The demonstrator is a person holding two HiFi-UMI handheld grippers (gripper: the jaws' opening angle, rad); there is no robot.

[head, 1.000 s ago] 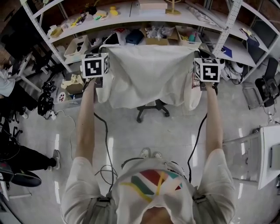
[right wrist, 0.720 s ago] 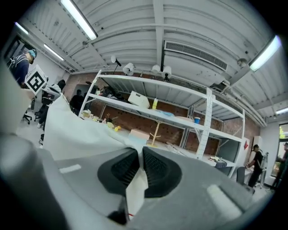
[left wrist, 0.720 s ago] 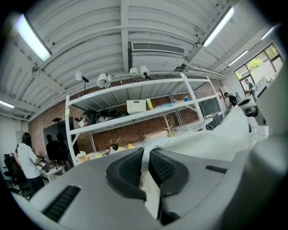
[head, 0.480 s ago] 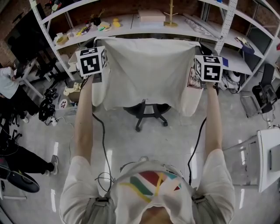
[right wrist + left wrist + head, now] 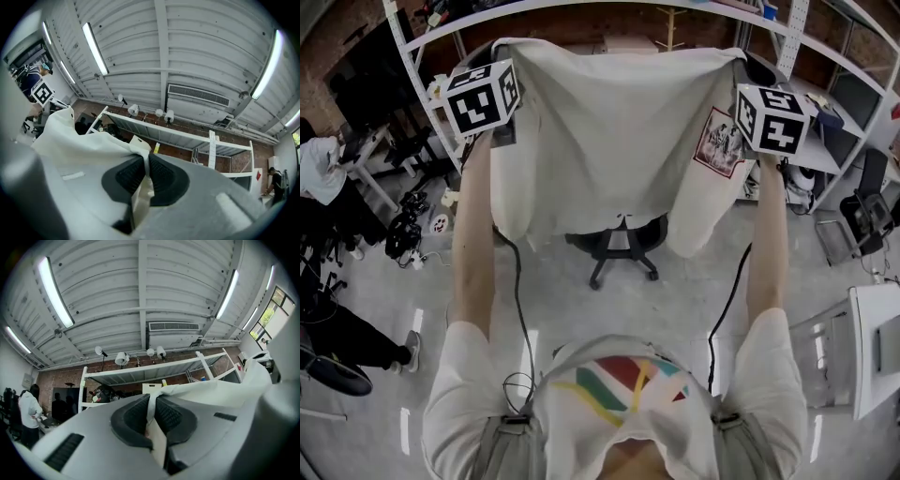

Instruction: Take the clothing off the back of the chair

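Head view: white shirt held up spread wide in front of the person, top edge stretched btwn L gripper at its upper left corner and R gripper at its upper right. Both arms out straight. Body of the shirt hangs flat. One sleeve hangs by the R gripper w/ a square print on it. Black office chair stands on the pale floor below the hem; seat and star base show, the back is hidden behind the cloth, so shirt looks clear of it but contact can't be ruled out. White shelving runs behind, a cable hangs under the left arm.

Left gripper view: L gripper points up toward ceiling and strip lights. Jaws pressed together on a fold of shirt; dark ribbed pads clamp the cloth, which runs off to the right.

Right gripper view: R gripper also tilted up. Jaws squeezed onto a fold of shirt, pads either side of it, cloth trailing left toward the other gripper's marker cube.
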